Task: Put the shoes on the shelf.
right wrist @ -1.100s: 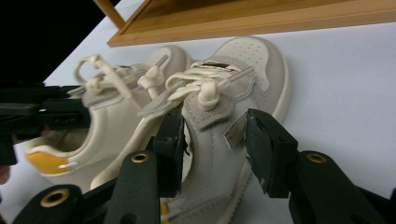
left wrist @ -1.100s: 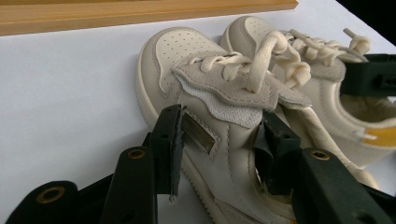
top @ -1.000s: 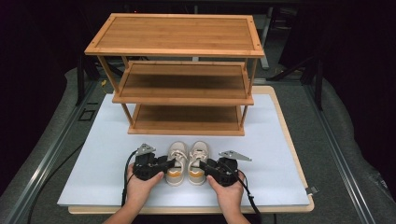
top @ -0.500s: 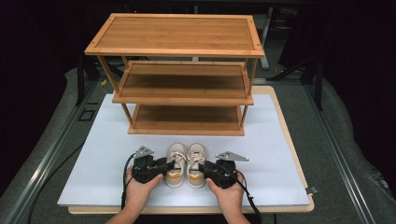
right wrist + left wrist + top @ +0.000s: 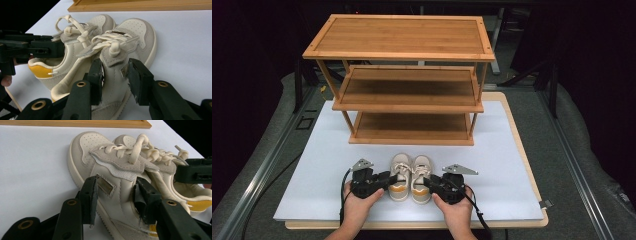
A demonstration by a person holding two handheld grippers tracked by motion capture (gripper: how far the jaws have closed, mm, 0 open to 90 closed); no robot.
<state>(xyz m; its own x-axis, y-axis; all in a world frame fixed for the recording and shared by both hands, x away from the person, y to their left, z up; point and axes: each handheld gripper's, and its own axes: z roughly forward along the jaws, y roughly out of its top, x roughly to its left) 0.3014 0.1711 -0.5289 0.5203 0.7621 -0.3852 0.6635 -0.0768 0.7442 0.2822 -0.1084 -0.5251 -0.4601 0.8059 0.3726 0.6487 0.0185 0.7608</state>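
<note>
Two small shoes sit side by side on the white counter (image 5: 512, 165), just in front of the wooden rack (image 5: 412, 100). Their toes point at the rack. The left tongs (image 5: 116, 195) pinch the side wall of the left shoe (image 5: 399, 177), one jaw outside and one jaw inside. The right tongs (image 5: 115, 75) pinch the right shoe (image 5: 422, 177) the same way.

I think the job now is to lift both shoes and set them on a shelf. To do it well, keep both pinches firm, because the shoe wall is soft and may slip. Lift both hands together so the shoes stay level. Watch the loose laces so they do not catch on the rack.

There is a little metal tag (image 5: 106, 186) on the left shoe. I cannot read any words on it.
</note>
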